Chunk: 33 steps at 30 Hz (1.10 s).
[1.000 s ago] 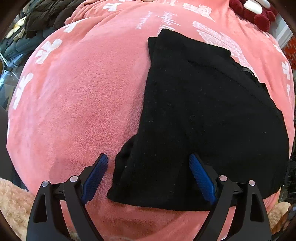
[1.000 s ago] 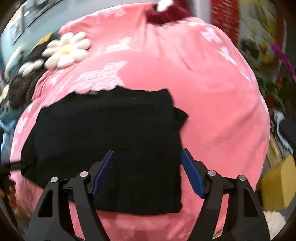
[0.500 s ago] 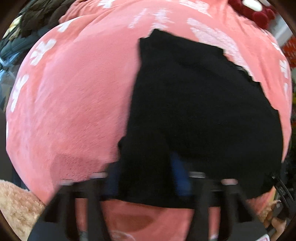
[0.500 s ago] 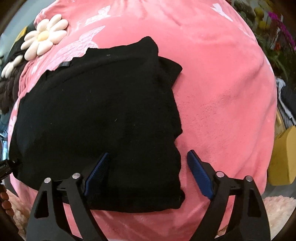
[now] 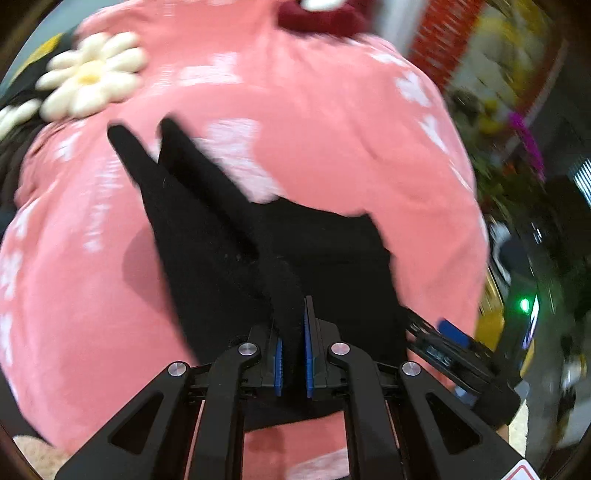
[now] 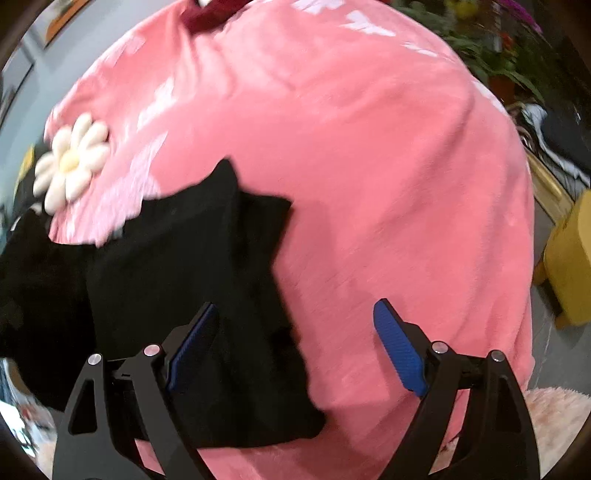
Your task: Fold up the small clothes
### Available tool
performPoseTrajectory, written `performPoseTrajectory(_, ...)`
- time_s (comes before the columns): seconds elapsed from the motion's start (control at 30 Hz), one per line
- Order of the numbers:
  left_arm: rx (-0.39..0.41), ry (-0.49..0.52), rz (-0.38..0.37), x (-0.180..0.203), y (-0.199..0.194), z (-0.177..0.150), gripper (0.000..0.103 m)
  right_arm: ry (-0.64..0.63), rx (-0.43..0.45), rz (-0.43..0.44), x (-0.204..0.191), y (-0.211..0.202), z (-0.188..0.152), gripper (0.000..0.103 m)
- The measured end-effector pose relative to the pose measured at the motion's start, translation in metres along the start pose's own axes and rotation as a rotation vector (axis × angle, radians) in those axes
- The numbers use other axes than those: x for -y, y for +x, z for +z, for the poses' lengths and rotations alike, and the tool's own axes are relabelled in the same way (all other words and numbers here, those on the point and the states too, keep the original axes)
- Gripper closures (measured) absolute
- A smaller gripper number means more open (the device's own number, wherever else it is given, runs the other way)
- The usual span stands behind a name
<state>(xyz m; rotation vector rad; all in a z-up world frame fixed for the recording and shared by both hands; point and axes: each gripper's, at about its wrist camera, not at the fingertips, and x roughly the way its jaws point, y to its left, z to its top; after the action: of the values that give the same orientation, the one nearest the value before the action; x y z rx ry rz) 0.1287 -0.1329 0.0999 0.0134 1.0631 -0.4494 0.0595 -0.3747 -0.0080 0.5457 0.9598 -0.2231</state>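
A small black garment [image 5: 221, 236] lies on a pink fleece blanket [image 5: 332, 147]. My left gripper [image 5: 292, 332] is shut on a bunched fold of the garment's near edge and holds it lifted, so the cloth stretches away in a ridge. The garment also shows in the right wrist view [image 6: 184, 266], lying partly folded. My right gripper [image 6: 295, 332] is open over the garment's near right corner, its left finger above the cloth and its right finger above the bare blanket [image 6: 369, 166]. The right gripper's body shows at the lower right of the left wrist view.
A white daisy-shaped cushion [image 5: 88, 77] lies at the blanket's far left; it also shows in the right wrist view [image 6: 70, 162]. A dark red plush item [image 5: 317, 18] sits at the far edge. A yellow stool [image 6: 569, 258] and plants [image 6: 480, 40] stand to the right.
My left gripper has shut on the garment's near edge and lifted it, swinging towards the right. My right gripper has stayed open and shifted slightly right over the garment's corner.
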Motion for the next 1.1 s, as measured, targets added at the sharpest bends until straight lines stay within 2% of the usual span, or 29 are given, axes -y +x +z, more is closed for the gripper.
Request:
performPoseTrajectory(0.07, -0.079, 0.015, -0.025, 0.016, 0.031, -0.01, 0.094, 0.032, 0.006, 0.02, 0.008, -0.003, 0.004, 0.019)
performPoseTrajectory(0.13, -0.17, 0.0, -0.043, 0.022, 0.069, -0.026, 0.087, 0.04, 0.022, 0.042, 0.013, -0.007, 0.004, 0.019)
performPoseTrajectory(0.2, -0.228, -0.051, -0.028, 0.022, 0.087, -0.042, 0.077, 0.032, 0.041, 0.074, 0.007, -0.012, 0.002, 0.019)
performPoseTrajectory(0.23, -0.226, -0.077, -0.031, 0.018, 0.087, -0.045, 0.07, 0.021, 0.053, 0.105, 0.005, -0.016, 0.002, 0.019)
performPoseTrajectory(0.27, -0.213, -0.105, -0.039, 0.014, 0.083, -0.049, 0.054, 0.007, 0.056, 0.133, 0.0, -0.016, 0.003, 0.019)
performPoseTrajectory(0.3, -0.184, -0.129, -0.04, 0.008, 0.074, -0.055, 0.043, -0.01, 0.054, 0.168, -0.004, -0.015, 0.004, 0.019)
performPoseTrajectory(0.33, -0.161, -0.138, -0.034, 0.004, 0.066, -0.057, 0.041, -0.043, 0.05, 0.213, -0.012, -0.017, 0.004, 0.019)
performPoseTrajectory(0.43, -0.101, -0.108, 0.016, -0.006, 0.04, -0.066, 0.038, -0.143, 0.057, 0.276, -0.039, -0.017, 0.004, 0.019)
performPoseTrajectory(0.47, -0.092, -0.099, 0.043, -0.01, 0.036, -0.068, 0.037, -0.182, 0.02, 0.319, -0.05, -0.013, 0.002, 0.019)
performPoseTrajectory(0.53, -0.08, -0.082, 0.078, -0.019, 0.025, -0.069, 0.036, -0.217, -0.053, 0.351, -0.066, 0.0, -0.002, 0.02)
performPoseTrajectory(0.63, -0.087, -0.077, 0.128, -0.029, 0.013, -0.082, 0.033, -0.277, -0.117, 0.299, -0.086, 0.017, -0.007, 0.019)
performPoseTrajectory(0.73, -0.096, -0.108, 0.125, -0.042, 0.007, -0.09, 0.033, -0.332, -0.159, 0.27, -0.105, 0.032, -0.011, 0.019)
performPoseTrajectory(0.77, -0.102, -0.124, 0.122, -0.047, 0.003, -0.094, 0.033, -0.341, -0.175, 0.272, -0.108, 0.035, -0.014, 0.027)
performPoseTrajectory(0.8, -0.106, -0.133, 0.12, -0.049, 0.004, -0.095, 0.033, -0.346, -0.197, 0.261, -0.11, 0.038, -0.017, 0.049)
performPoseTrajectory(0.83, -0.111, -0.144, 0.122, -0.051, 0.004, -0.097, 0.033, -0.346, -0.223, 0.249, -0.113, 0.043, -0.019, 0.06)
performPoseTrajectory(0.87, -0.115, -0.15, 0.123, -0.055, 0.0, -0.1, 0.033, -0.341, -0.236, 0.253, -0.112, 0.044, -0.02, 0.079)
performPoseTrajectory(0.9, -0.117, -0.155, 0.122, -0.058, -0.001, -0.103, 0.033, -0.334, -0.247, 0.249, -0.113, 0.043, -0.02, 0.087)
performPoseTrajectory(1.0, -0.131, -0.158, 0.134, -0.063, 0.0, -0.11, 0.033, -0.344, -0.234, 0.251, -0.128, 0.031, -0.014, 0.092)
performPoseTrajectory(1.1, -0.147, -0.165, 0.139, -0.068, 0.001, -0.114, 0.033, -0.364, -0.15, 0.317, -0.15, -0.009, 0.006, 0.092)
